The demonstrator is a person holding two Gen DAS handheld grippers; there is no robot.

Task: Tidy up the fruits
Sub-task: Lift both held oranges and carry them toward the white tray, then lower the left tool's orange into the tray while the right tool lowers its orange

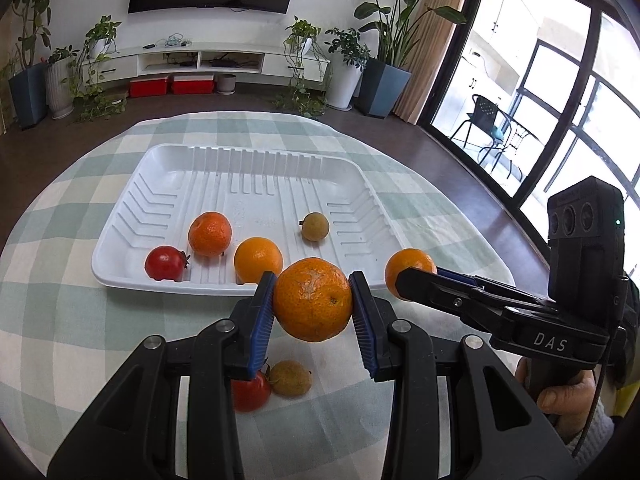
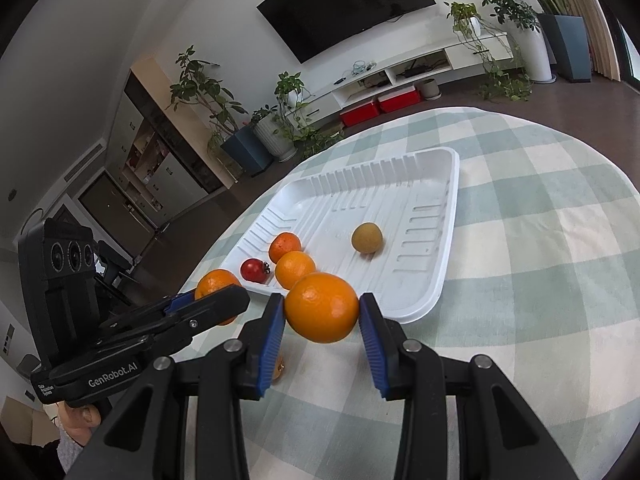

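Note:
My left gripper (image 1: 313,286) is shut on a rough-skinned mandarin (image 1: 312,304), held above the checked cloth just in front of the white tray (image 1: 256,172). My right gripper (image 2: 322,302) is shut on a smooth orange (image 2: 322,312) over the tray's (image 2: 424,308) near rim. Each gripper shows in the other's view: the right gripper (image 1: 416,272) with its orange (image 1: 404,262), and the left gripper (image 2: 224,296) with its mandarin (image 2: 214,280). In the tray lie a tomato (image 1: 164,263), a mandarin (image 1: 210,234), an orange (image 1: 258,259) and a small yellowish fruit (image 1: 315,227).
On the cloth under my left gripper lie another tomato (image 1: 250,394) and a yellow-brown fruit (image 1: 290,378). The round table's edge curves close behind the tray. A hand (image 1: 568,396) holds the right gripper's handle. Plants, a TV unit and glass doors stand beyond.

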